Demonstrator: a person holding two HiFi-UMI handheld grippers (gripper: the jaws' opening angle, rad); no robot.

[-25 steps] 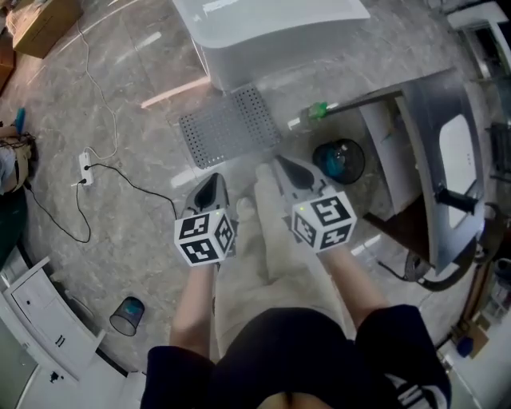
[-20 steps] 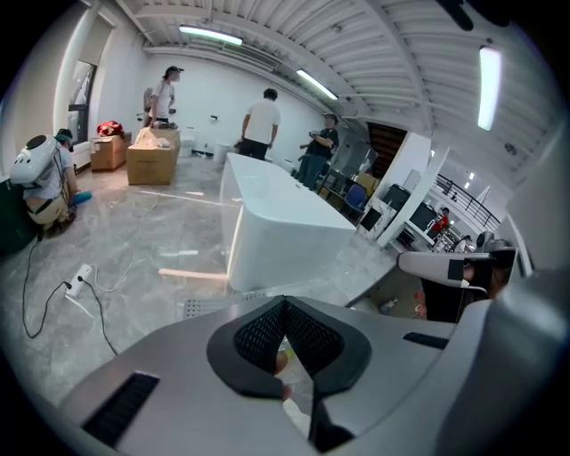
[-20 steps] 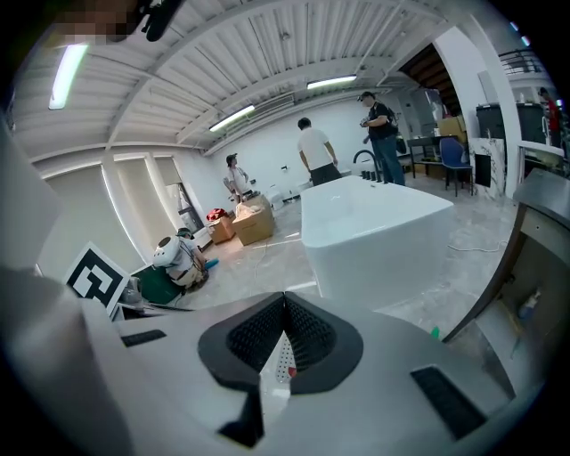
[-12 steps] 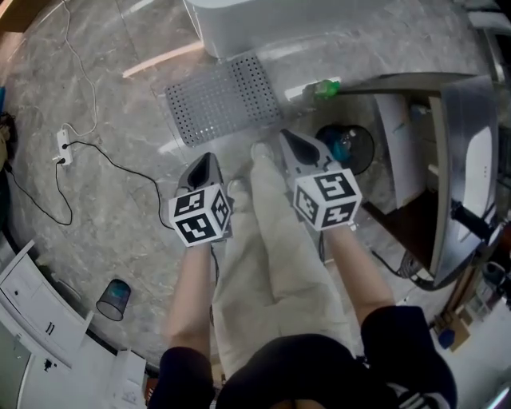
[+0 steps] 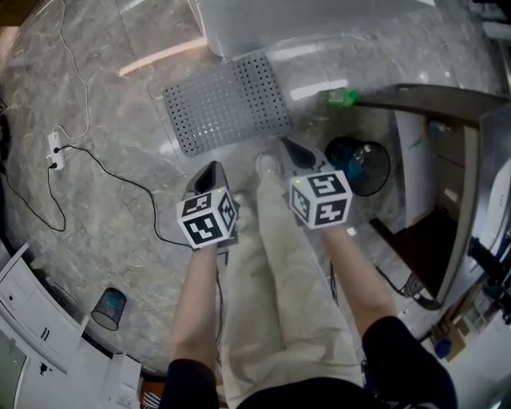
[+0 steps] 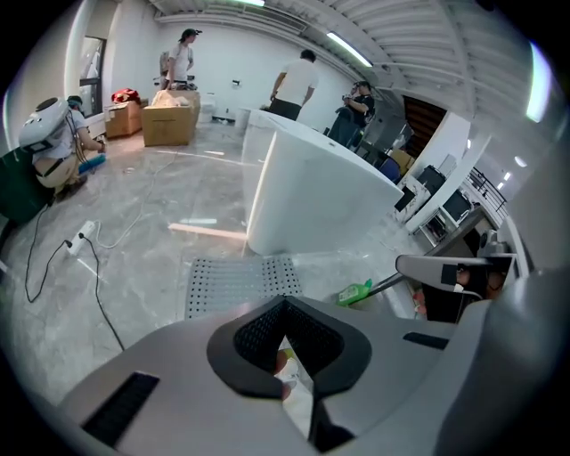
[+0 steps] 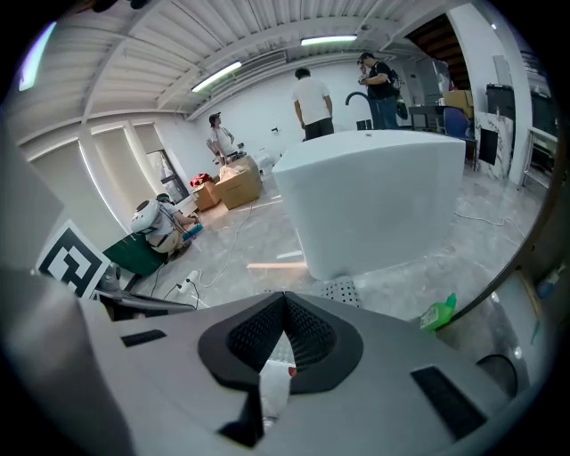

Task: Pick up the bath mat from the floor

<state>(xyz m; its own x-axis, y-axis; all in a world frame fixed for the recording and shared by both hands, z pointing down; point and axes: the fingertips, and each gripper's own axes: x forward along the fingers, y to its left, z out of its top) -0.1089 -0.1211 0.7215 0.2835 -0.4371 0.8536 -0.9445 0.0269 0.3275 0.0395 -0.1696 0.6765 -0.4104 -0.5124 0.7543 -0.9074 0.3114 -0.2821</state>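
**Bath mat** [image 5: 227,104]: grey rectangular rubber sheet, perforated all over. It lay flat on the grey marbled stone floor [image 5: 104,216], just beside the foot of the large white tub [image 5: 303,24]. It was ahead of both grippers and clear of them, with neither touching it.

**Left gripper** [image 5: 212,168]: grey two-jaw tool with a square-marker cube. It was tilted down and forward toward the mat's near edge. The jaws were pressed together at the tips with nothing held between them.

**Right gripper** [image 5: 287,145]: matching grey tool with a marker cube, pointing down toward the mat's near right corner. The jaws were fully closed and empty, and the tip was near the mat but apart from it.

**Beige trousers** [image 5: 279,295] and **pale shoe** [image 5: 267,165]: the wearer's own, seen from above between the two grippers.

**Green plastic bottle** [image 5: 342,97]: on the floor to the right of the mat.

**Dark round bin** [image 5: 359,164]: just right of the right gripper.

**White power strip** [image 5: 54,152]: at the far left, with a black cable [image 5: 120,180] trailing across the floor.

**Small blue-tinted cup** [image 5: 109,307]: at the lower left, well apart from the mat.

**Cardboard boxes** [image 6: 167,120]: beyond the tub, with several people standing nearby.
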